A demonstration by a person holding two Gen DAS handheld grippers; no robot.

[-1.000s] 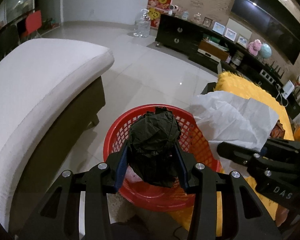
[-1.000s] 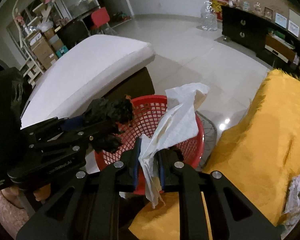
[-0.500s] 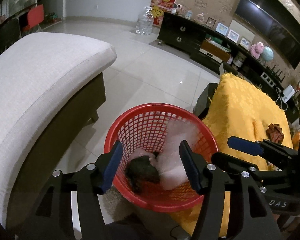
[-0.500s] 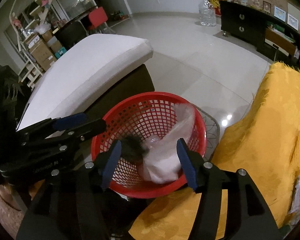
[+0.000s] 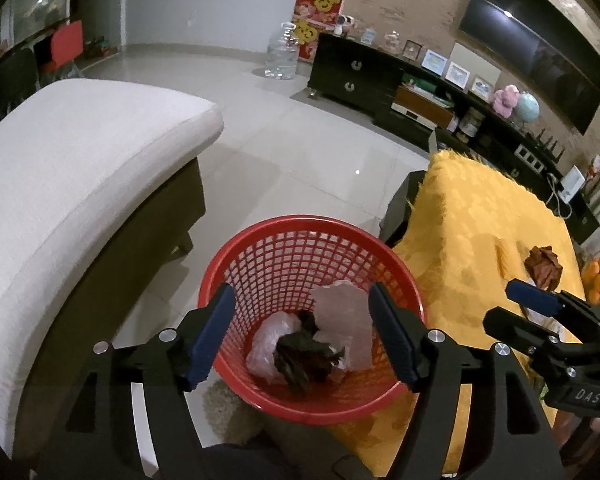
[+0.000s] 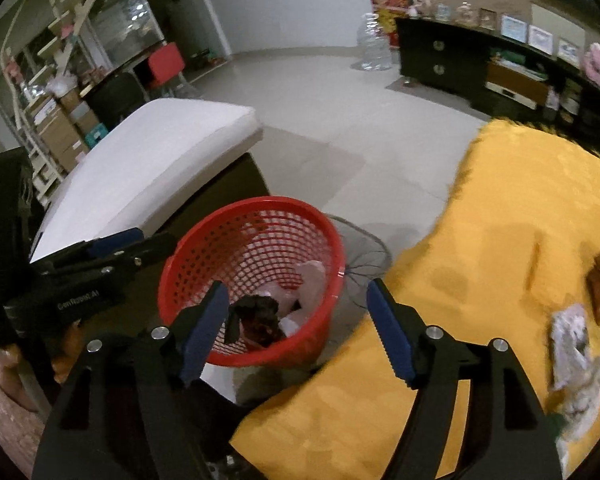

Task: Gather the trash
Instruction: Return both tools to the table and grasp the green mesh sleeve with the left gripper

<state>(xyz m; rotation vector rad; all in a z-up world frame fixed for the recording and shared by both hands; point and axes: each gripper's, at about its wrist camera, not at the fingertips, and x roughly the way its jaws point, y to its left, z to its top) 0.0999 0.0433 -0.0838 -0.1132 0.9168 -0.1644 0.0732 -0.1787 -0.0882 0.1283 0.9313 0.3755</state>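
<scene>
- Done: black wad (image 5: 304,356) and white paper (image 5: 342,312) lie in the red basket (image 5: 260,236).
- Left tongs (image 5: 302,338) and right tongs (image 6: 294,330) have just opened wide, empty.
- Left: brown crumple (image 5: 544,266) and white scrap (image 6: 572,336) on the yellow counter (image 5: 472,232), at three o'clock.

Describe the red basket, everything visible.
The red basket is round, looks like plastic, with lattice walls tapering to a solid bottom and a smooth rim. It stands upright on the floor between the white sofa and the yellow-covered table, close against the yellow cloth. Inside lie a crumpled black bag, pale tissue paper and a clear plastic scrap. Nothing grips it.
</scene>
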